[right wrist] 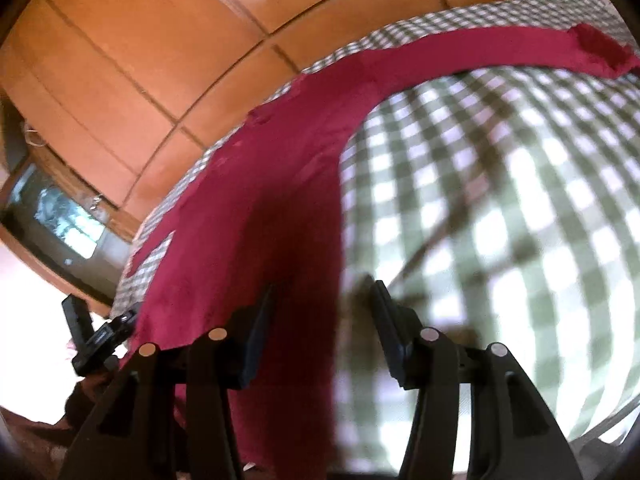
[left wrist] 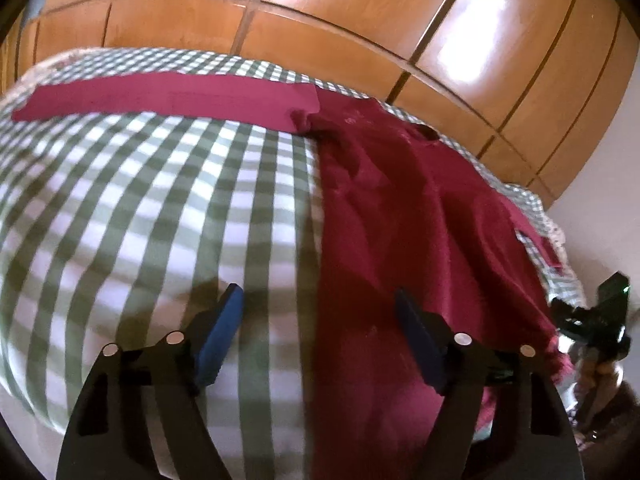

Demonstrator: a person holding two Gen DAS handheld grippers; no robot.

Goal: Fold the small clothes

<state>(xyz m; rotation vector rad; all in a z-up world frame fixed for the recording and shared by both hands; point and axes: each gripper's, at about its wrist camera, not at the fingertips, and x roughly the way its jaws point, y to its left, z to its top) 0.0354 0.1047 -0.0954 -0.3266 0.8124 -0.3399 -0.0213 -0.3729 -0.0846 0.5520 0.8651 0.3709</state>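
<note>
A dark red shirt (left wrist: 420,216) of soft, faintly creased cloth lies flat on a green-and-white checked cover (left wrist: 140,208), one long sleeve stretched straight out sideways. Glossy orange-brown wooden panels (left wrist: 360,20) rise behind. The left gripper (left wrist: 318,328) and right gripper (right wrist: 322,314) both hang spread wide over the shirt's edge, holding nothing. No writing is legible.

We see a glossy wooden wardrobe (left wrist: 360,20) at twelve o'clock, light glaring off its panels, a checked bedsheet (left wrist: 140,200) below it, and a pale wall (left wrist: 600,208) at three o'clock.
</note>
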